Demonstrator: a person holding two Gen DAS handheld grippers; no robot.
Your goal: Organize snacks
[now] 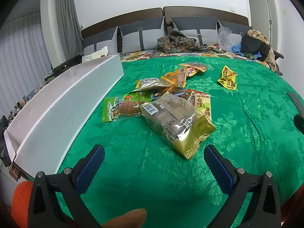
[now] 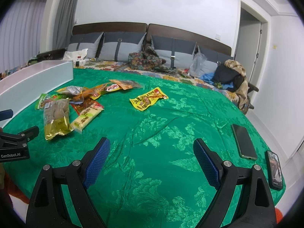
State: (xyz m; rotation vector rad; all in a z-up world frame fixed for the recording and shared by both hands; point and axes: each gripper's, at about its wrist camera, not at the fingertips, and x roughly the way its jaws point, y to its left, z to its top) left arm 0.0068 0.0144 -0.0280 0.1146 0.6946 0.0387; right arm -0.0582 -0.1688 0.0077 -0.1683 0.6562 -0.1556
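Both grippers we hold stand wide open with nothing between their blue pads: our left gripper (image 1: 153,163) hangs just short of the gold-ended packet (image 1: 176,121), and our right gripper (image 2: 152,155) hovers over bare green bedspread (image 2: 152,180). That packet lies nearest us on a loose heap of snacks (image 1: 161,93) in the middle of the spread, overlapping a green sausage pack (image 1: 117,108) on its left and a pale bar wrapper with red characters (image 1: 202,104) behind it. One yellow packet (image 1: 228,77) sits apart to the right of the heap. A long white box (image 1: 62,110) (open-topped, its inside mostly hidden from us) runs along the left edge of the bed, just beside the heap. Two phones (image 2: 244,141) lie well off to the right, near the spread's edge.
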